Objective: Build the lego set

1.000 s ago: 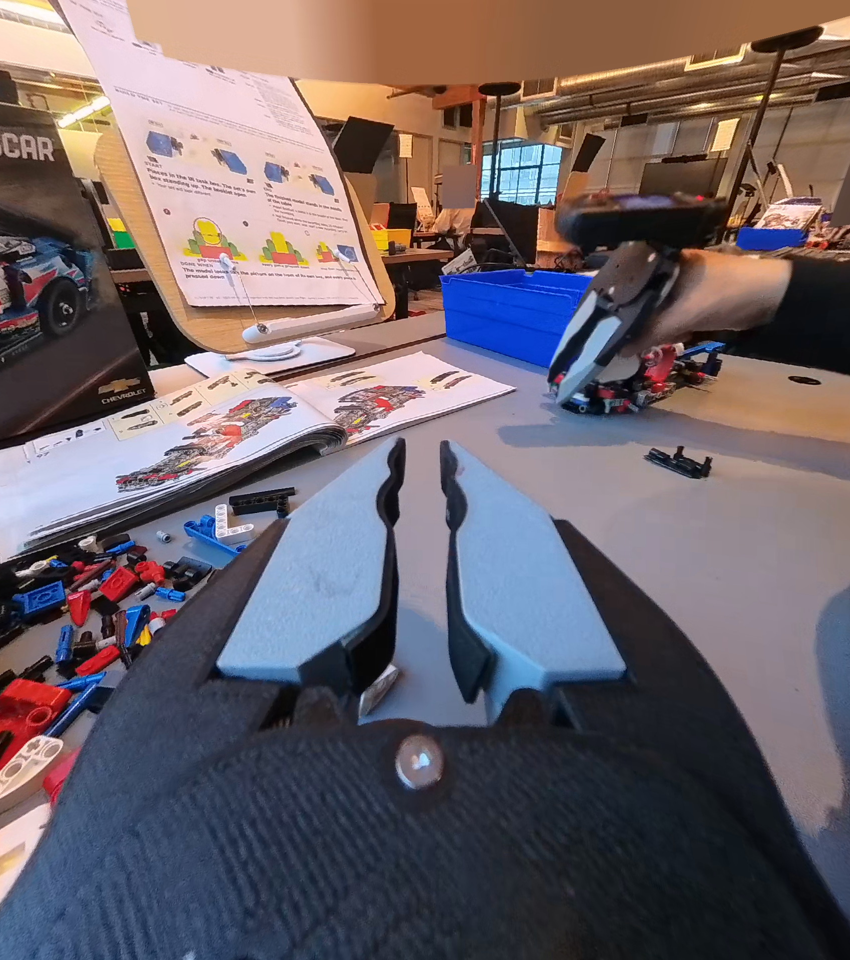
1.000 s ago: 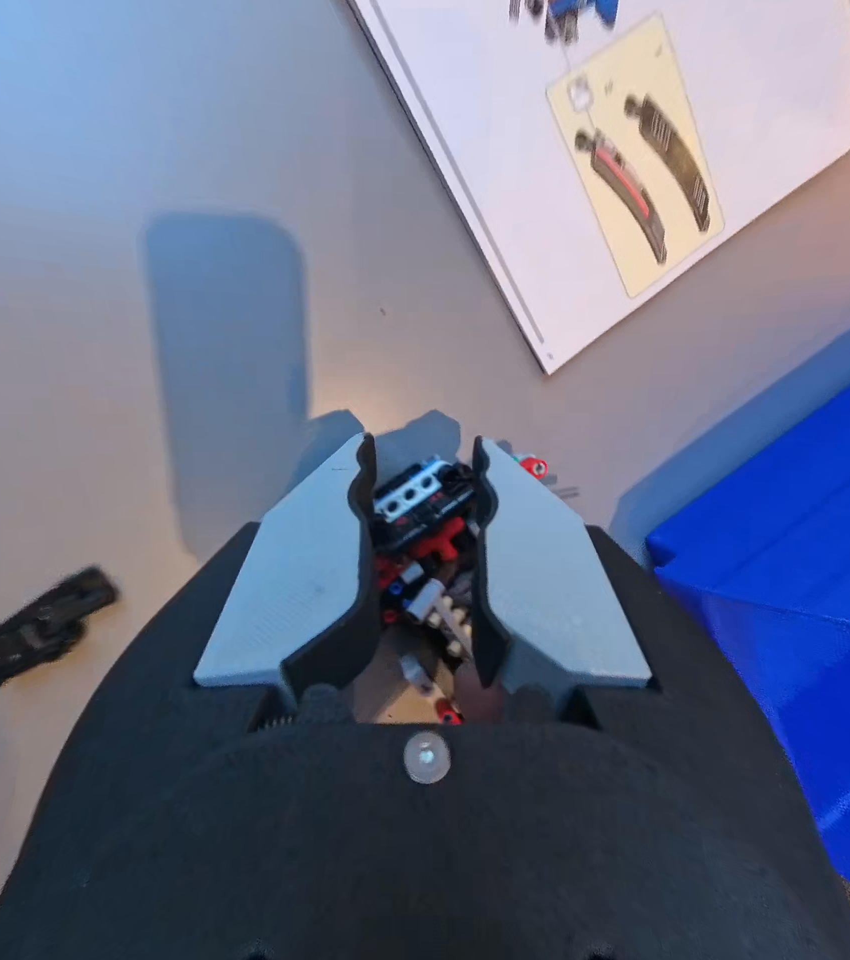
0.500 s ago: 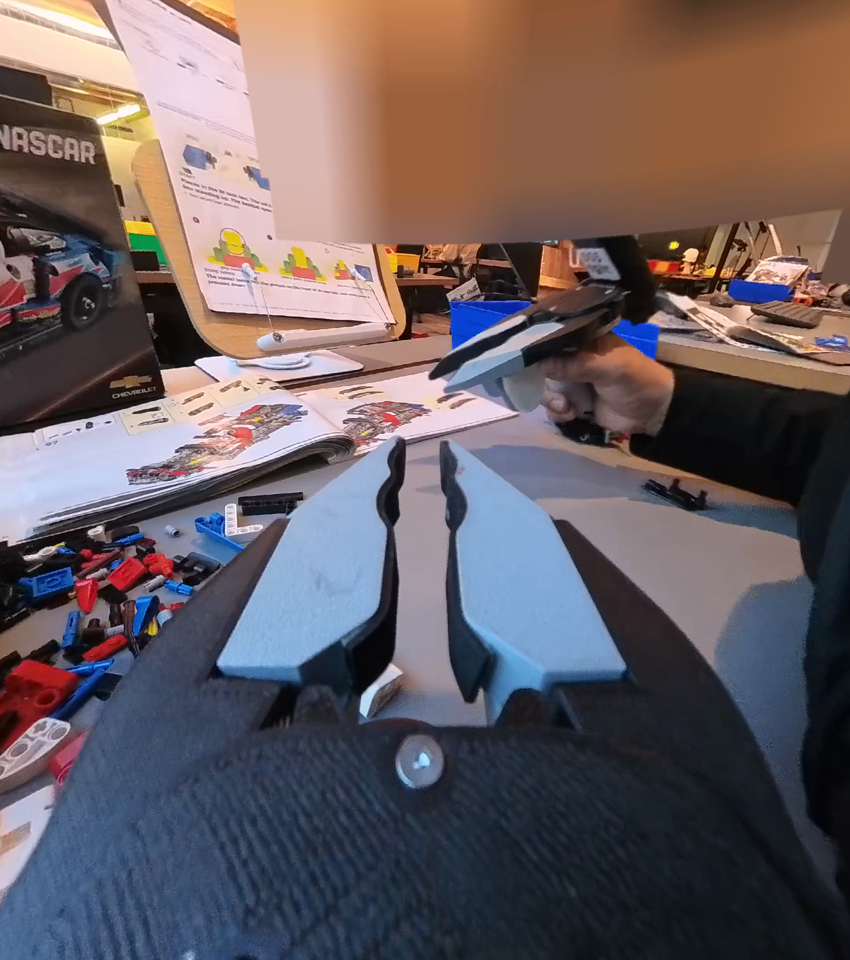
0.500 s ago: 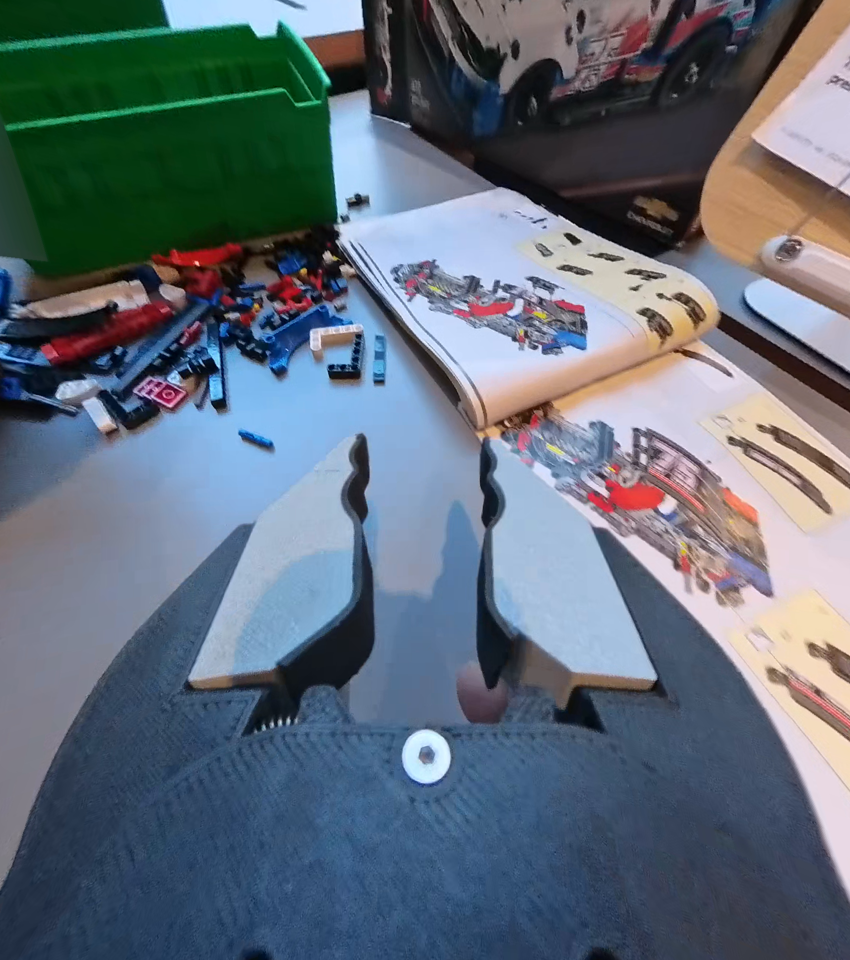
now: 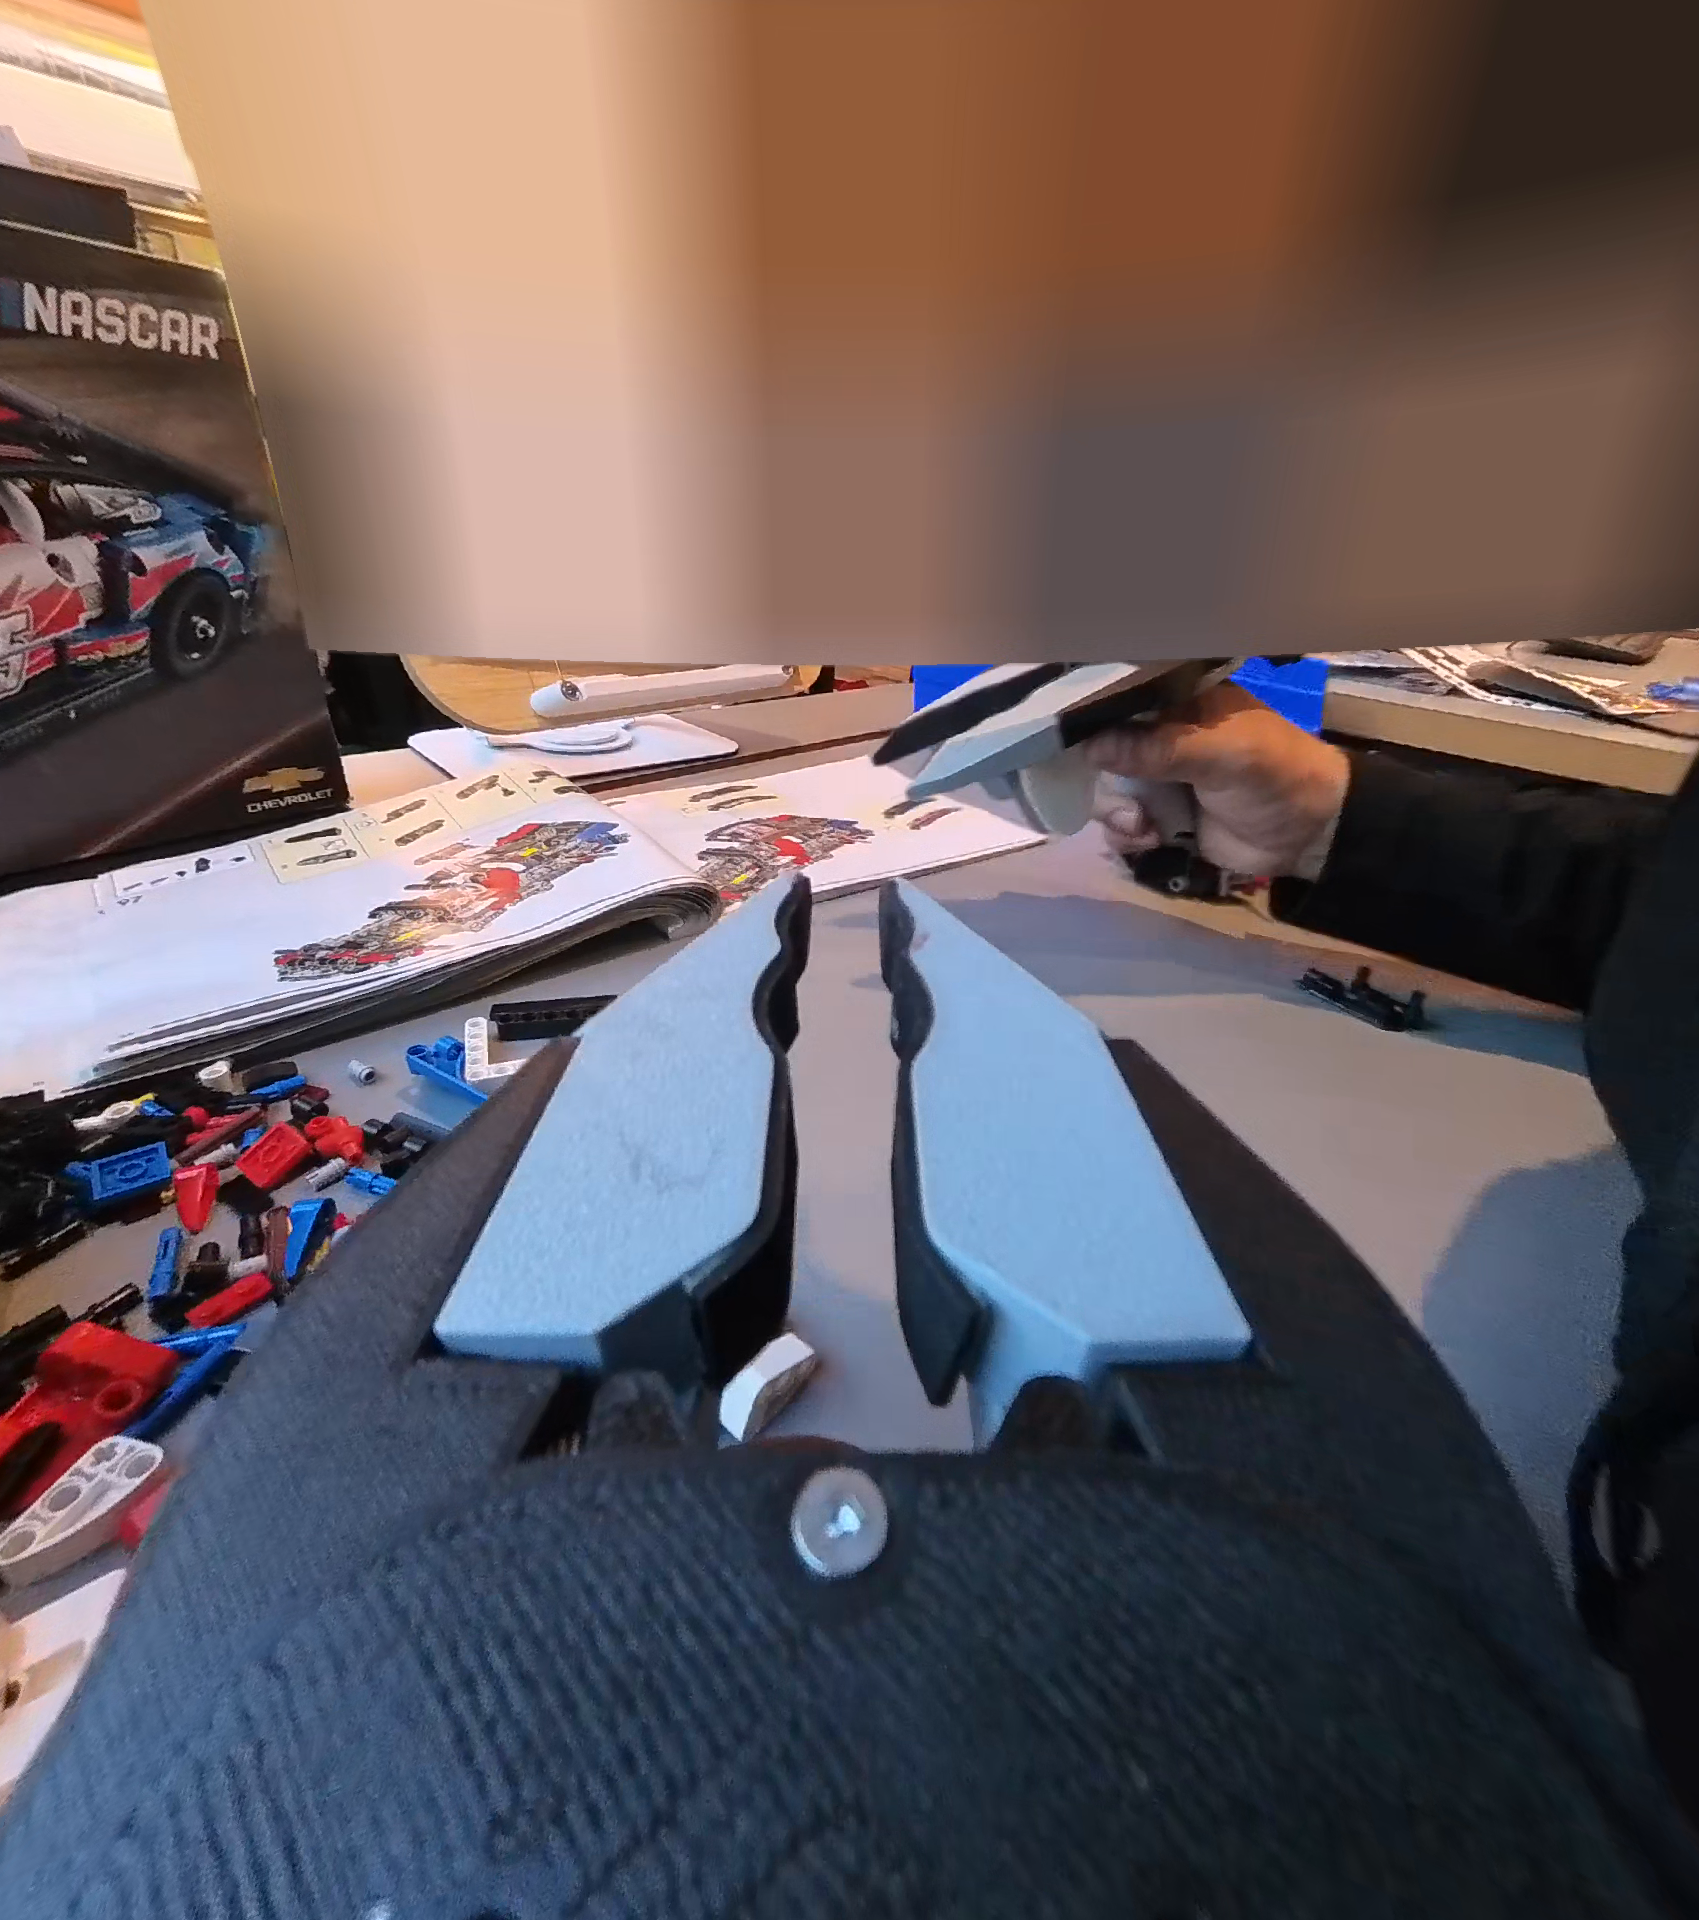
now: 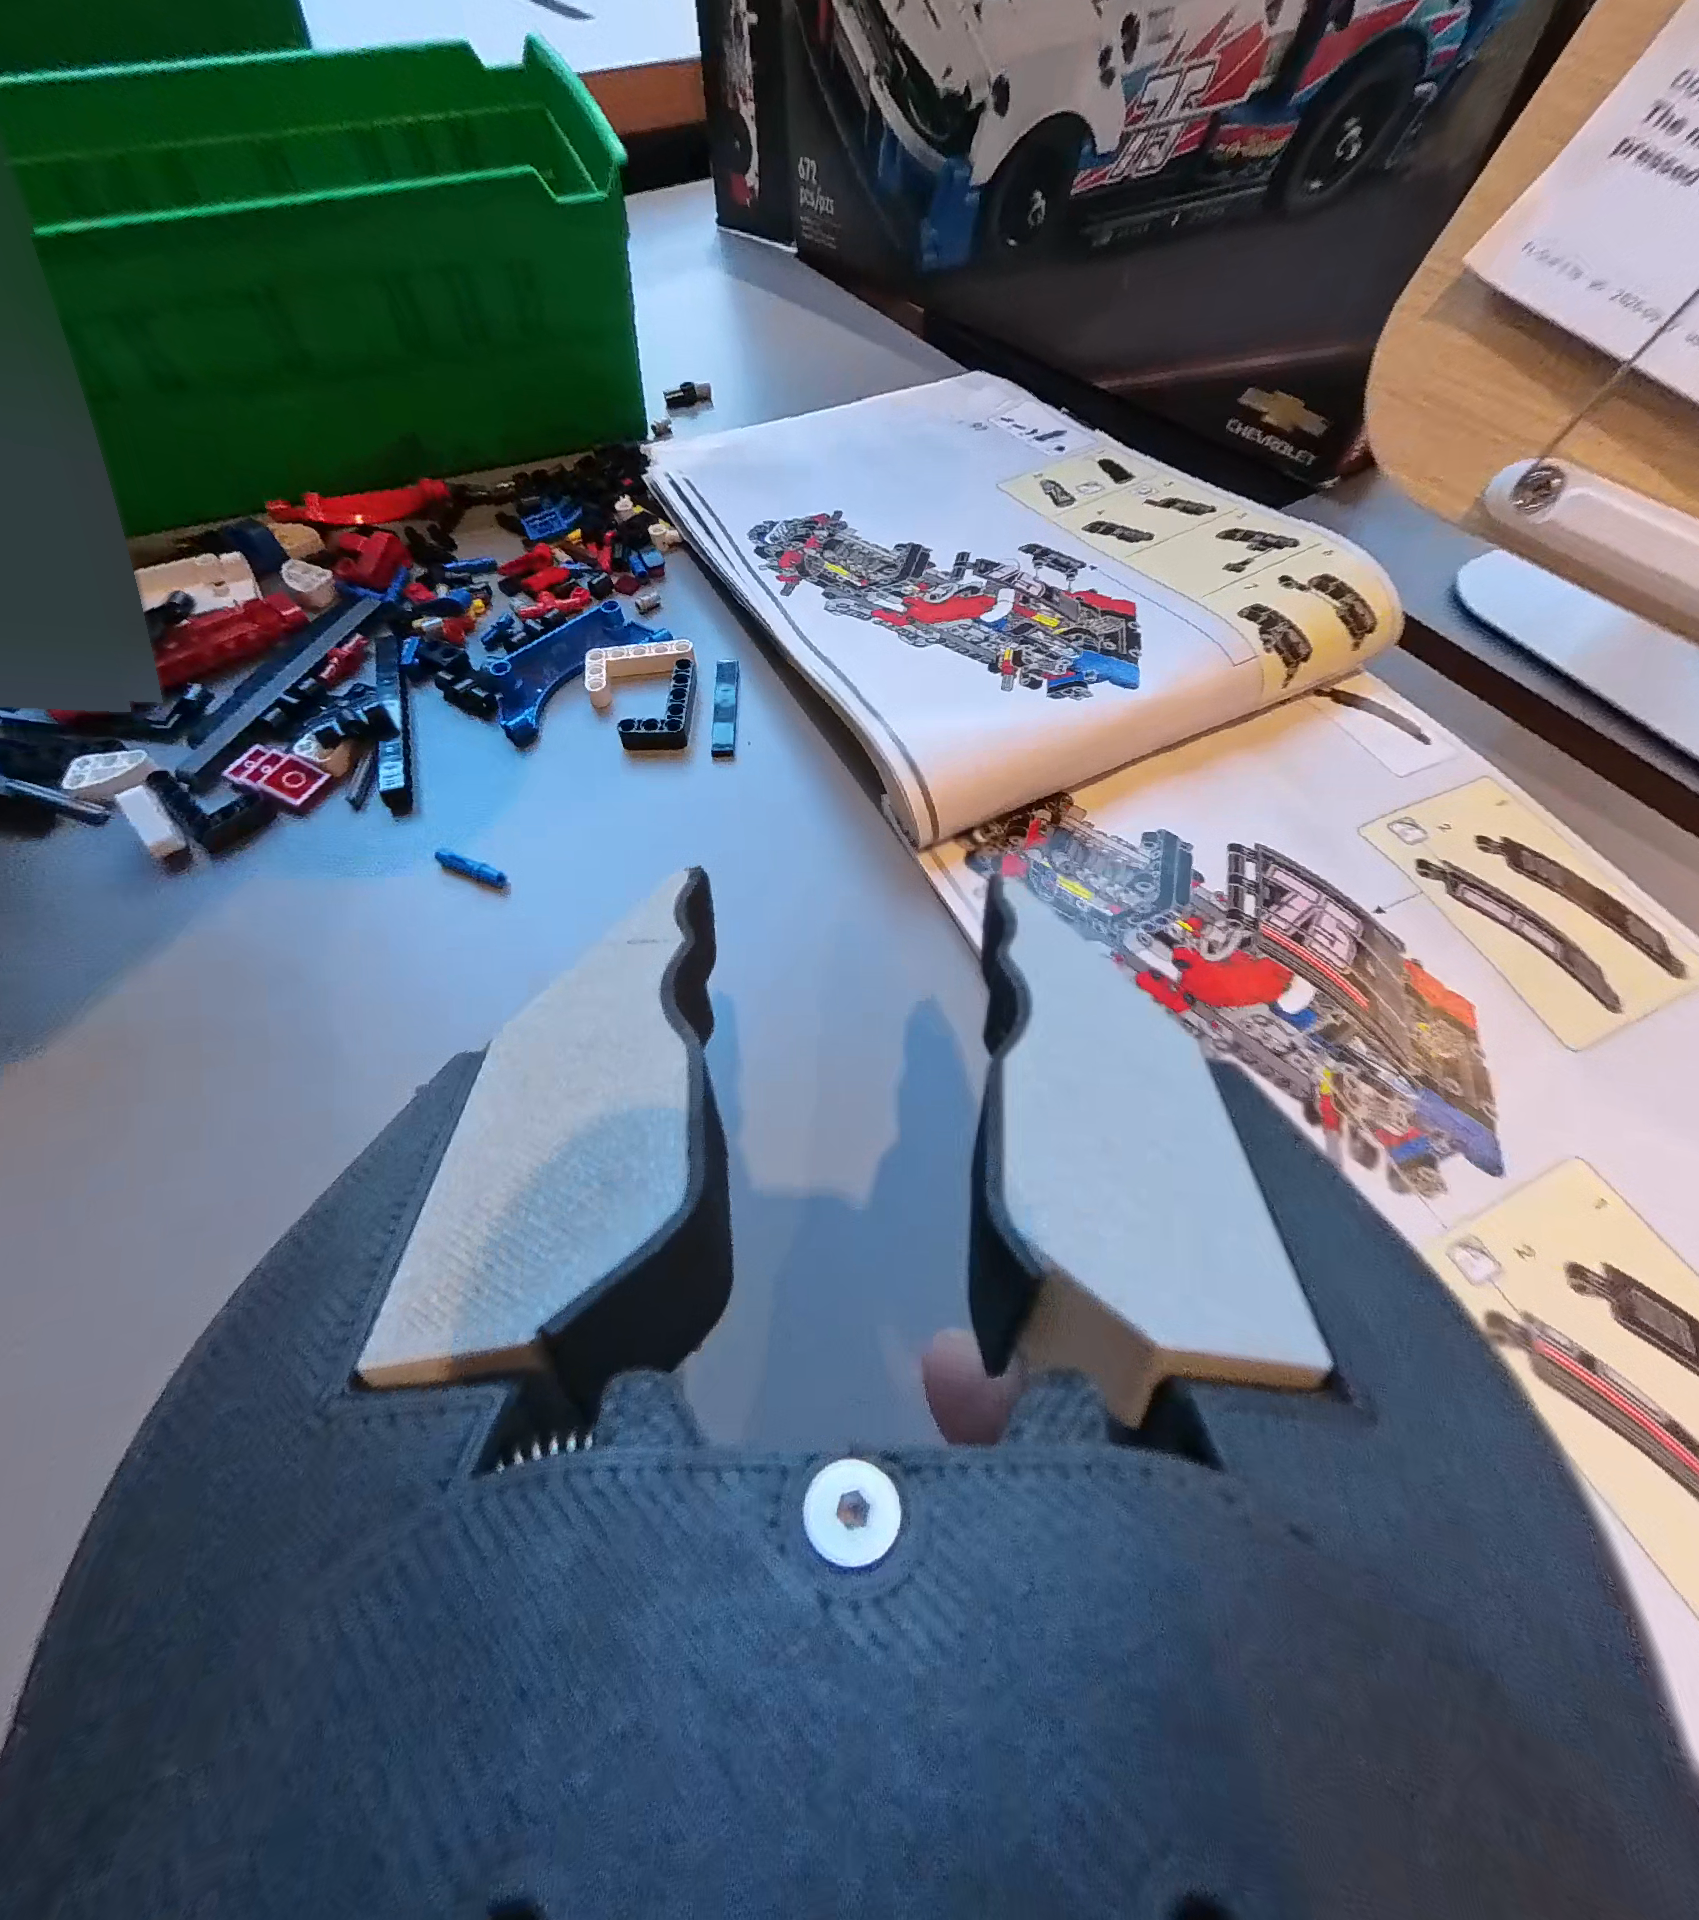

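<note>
Left wrist view: left gripper (image 5: 840,914) low over the grey bench (image 5: 1188,1122), jaws a narrow gap apart, nothing between them. Loose lego pieces (image 5: 128,1247) lie scattered to its left, open instruction booklet (image 5: 471,883) beyond, long axis across the view. Right gripper (image 5: 980,727) is held in a hand (image 5: 1229,779) above the booklet, pointing left. Right wrist view: right gripper (image 6: 845,935) has its jaws spread, empty, pointing toward the lego pieces (image 6: 388,644) in front of the green bin (image 6: 336,281); booklet (image 6: 1084,727) on the right.

One open instruction booklet (image 6: 1011,623), one green bin (image 6: 325,270), two hand-held grippers.
</note>
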